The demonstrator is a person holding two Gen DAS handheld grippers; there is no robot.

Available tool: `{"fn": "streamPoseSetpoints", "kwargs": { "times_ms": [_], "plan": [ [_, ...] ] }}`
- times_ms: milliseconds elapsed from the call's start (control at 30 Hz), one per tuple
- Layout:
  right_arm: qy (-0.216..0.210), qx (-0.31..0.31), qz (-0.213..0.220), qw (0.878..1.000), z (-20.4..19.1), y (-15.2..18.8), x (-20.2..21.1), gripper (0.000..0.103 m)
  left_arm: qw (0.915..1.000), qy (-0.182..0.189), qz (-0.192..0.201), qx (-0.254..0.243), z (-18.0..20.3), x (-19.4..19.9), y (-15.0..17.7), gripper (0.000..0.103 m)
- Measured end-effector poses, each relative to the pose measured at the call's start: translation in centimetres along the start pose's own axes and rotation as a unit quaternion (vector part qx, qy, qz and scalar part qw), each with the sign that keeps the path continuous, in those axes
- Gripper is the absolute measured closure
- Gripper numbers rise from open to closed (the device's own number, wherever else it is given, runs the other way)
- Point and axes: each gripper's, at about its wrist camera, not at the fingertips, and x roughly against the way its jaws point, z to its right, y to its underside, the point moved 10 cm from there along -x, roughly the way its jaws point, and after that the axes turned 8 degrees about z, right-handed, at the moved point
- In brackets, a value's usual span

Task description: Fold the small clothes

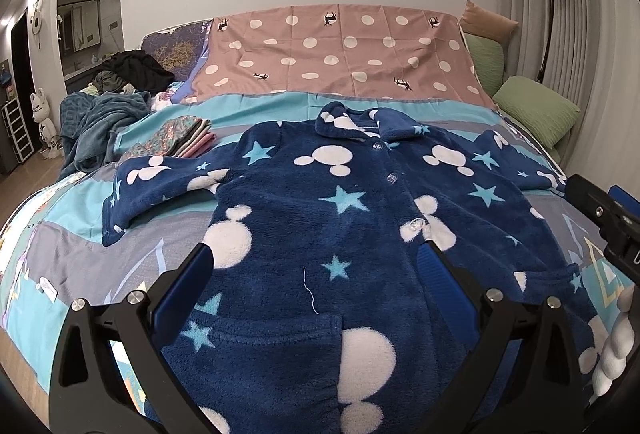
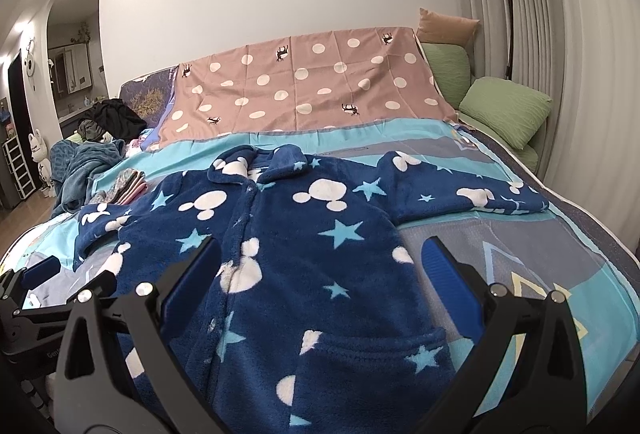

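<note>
A navy fleece child's jacket [image 1: 320, 218] with white mouse heads and light blue stars lies flat and buttoned on the bed, collar away from me, both sleeves spread out. It also shows in the right wrist view [image 2: 304, 242]. My left gripper [image 1: 316, 254] is open and empty above the jacket's lower left half. My right gripper [image 2: 320, 250] is open and empty above the jacket's lower right half, its right finger over the sheet. The right gripper's body shows at the right edge of the left wrist view [image 1: 604, 218].
The bed has a blue and grey sheet [image 1: 60, 246] and a pink polka-dot cover [image 1: 340, 54] at the far side. A stack of folded clothes [image 1: 180, 138] lies left of the jacket. A teal blanket [image 1: 96, 122], dark clothes [image 1: 132, 70] and green pillows [image 1: 536, 110] line the edges.
</note>
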Motion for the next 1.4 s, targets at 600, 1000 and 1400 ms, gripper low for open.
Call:
{"fn": "streamPoseSetpoints", "kwargs": {
  "times_ms": [600,1000,1400],
  "plan": [
    [0.001,-0.001,-0.007,1.0,0.1,0.3,-0.3,0.002,0.9999,0.008,-0.005,-0.006,0.4,-0.5,0.4,0.001],
    [0.002,0.002,-0.018,1.0,0.1,1.4,-0.6,0.002,0.9999,0.008,-0.003,-0.006,0.4,-0.5,0.4,0.001],
    [0.0,0.003,-0.029,1.0,-0.2,1.5,-0.9,0.002,1.0,0.008,-0.004,-0.002,0.1,-0.5,0.8,0.001]
  ]
}}
